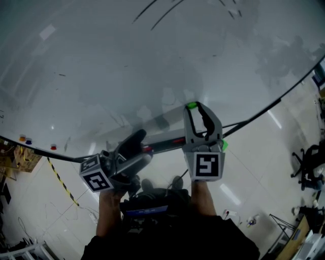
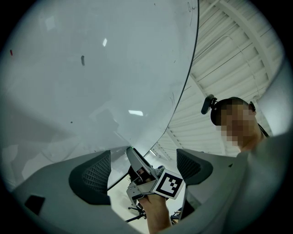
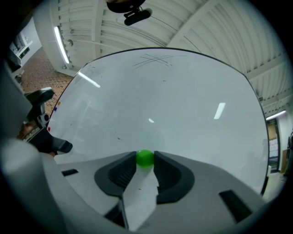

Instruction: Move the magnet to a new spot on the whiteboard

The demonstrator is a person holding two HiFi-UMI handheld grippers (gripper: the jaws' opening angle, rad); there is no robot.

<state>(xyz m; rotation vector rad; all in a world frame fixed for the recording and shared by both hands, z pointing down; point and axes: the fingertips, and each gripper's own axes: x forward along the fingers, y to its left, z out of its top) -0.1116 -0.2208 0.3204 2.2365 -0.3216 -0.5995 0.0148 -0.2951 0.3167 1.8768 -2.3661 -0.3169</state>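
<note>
A small green magnet (image 3: 145,158) sits against the whiteboard (image 3: 174,100), pinched between the two fingertips of my right gripper (image 3: 145,161). In the head view the same green magnet (image 1: 191,105) shows at the tip of the right gripper (image 1: 195,107), low on the whiteboard (image 1: 152,61). My left gripper (image 1: 136,143) hangs lower left near the board's bottom edge, angled up. Its jaws stand wide apart in the left gripper view (image 2: 143,170) with nothing between them; beyond them I see the right gripper's marker cube (image 2: 168,183).
Small red (image 1: 53,148), orange (image 1: 23,138) and blue (image 1: 29,141) magnets sit at the board's lower left. Pen strokes (image 1: 157,12) mark its top. Below the board, the floor carries a yellow-black tape line (image 1: 61,180) and an office chair (image 1: 304,162).
</note>
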